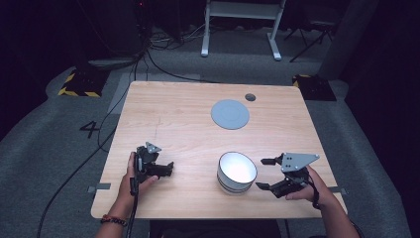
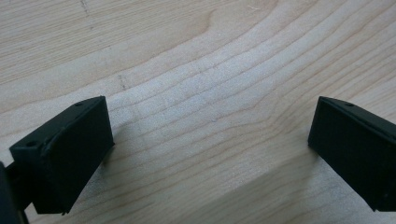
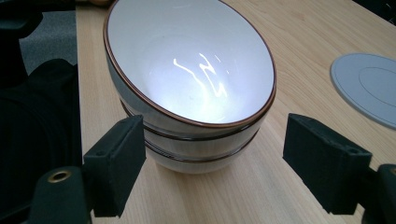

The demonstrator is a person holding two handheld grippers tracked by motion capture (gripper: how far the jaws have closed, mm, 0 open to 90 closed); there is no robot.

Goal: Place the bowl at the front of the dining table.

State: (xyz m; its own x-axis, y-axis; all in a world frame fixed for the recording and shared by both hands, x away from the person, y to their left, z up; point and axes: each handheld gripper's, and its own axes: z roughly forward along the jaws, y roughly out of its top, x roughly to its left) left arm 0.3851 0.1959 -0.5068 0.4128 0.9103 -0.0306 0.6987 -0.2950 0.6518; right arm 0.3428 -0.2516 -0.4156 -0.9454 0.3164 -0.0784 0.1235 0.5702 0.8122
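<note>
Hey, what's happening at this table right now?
A person sits at a wooden table with a gripper in each hand. The right gripper has its jaws open and points at a white bowl near the front edge, not touching it yet; the bowl looks like two stacked. The left gripper rests low over bare wood, jaws open and holding nothing. A grey disc lies farther back, with a small dark cap beyond it.

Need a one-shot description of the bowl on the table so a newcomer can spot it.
On the wooden table, look at the near edge, just left of the right tongs. The bowl stands there: white, glossy inside, with a thin copper-brown rim and dark bands outside, unlike the flat grey disc farther back.
</note>
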